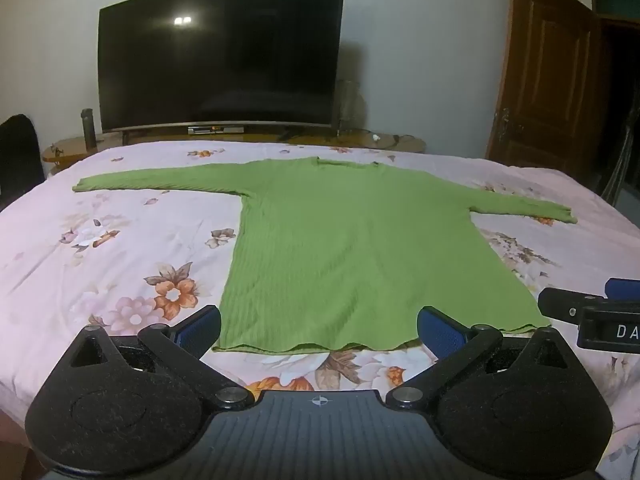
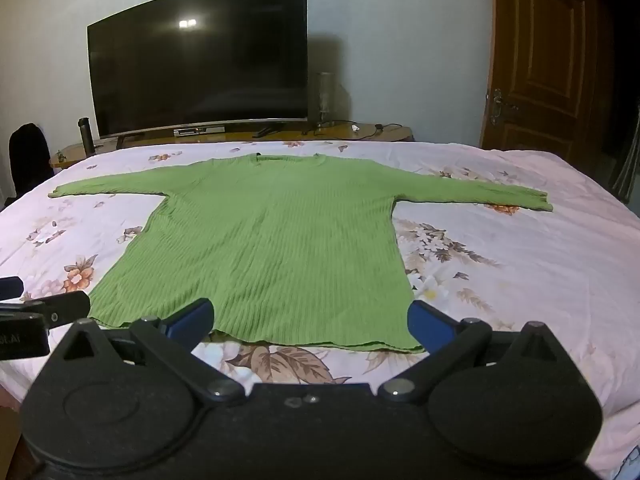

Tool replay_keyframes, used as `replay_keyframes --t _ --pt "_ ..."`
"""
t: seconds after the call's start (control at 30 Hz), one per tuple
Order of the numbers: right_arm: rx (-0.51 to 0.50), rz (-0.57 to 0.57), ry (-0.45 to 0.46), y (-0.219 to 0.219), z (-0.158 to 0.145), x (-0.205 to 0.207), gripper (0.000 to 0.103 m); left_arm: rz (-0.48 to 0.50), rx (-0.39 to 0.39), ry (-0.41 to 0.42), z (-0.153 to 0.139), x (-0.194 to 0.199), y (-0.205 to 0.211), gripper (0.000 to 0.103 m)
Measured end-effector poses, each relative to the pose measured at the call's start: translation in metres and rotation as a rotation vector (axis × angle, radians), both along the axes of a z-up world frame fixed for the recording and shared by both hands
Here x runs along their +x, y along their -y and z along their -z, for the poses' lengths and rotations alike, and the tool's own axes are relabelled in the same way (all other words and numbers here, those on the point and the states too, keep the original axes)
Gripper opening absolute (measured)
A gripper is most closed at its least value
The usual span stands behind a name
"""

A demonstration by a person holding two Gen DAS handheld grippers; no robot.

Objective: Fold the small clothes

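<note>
Both pairs of jaws stand wide apart and empty: the left gripper low in its frame over the hem, the right gripper likewise. The green top lies flat at mid-frame on the bed, sleeves spread out to both sides, likely laid out so for folding. No containers show. The TV stands behind, in the upper frame.

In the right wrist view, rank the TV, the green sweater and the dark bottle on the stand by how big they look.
1. Green sweater, though it lies nearer the camera, so its lead over the TV is unsure.
2. TV.
3. Dark bottle, clearly the smallest.
</note>
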State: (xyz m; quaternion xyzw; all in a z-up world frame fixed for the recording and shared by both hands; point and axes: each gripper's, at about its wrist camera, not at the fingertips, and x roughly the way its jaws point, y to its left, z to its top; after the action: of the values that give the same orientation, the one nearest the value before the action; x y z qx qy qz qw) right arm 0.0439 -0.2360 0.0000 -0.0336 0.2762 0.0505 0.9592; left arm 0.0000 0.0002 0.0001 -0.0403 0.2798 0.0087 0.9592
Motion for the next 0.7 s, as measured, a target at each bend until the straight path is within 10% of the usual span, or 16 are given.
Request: replay_keyframes --t 0.7 --pt "0.01 0.002 -0.009 0.0034 -0.0003 0.0003 0.103 0.001 0.011 -0.001 0.0021 -0.0002 0.0032 0.103"
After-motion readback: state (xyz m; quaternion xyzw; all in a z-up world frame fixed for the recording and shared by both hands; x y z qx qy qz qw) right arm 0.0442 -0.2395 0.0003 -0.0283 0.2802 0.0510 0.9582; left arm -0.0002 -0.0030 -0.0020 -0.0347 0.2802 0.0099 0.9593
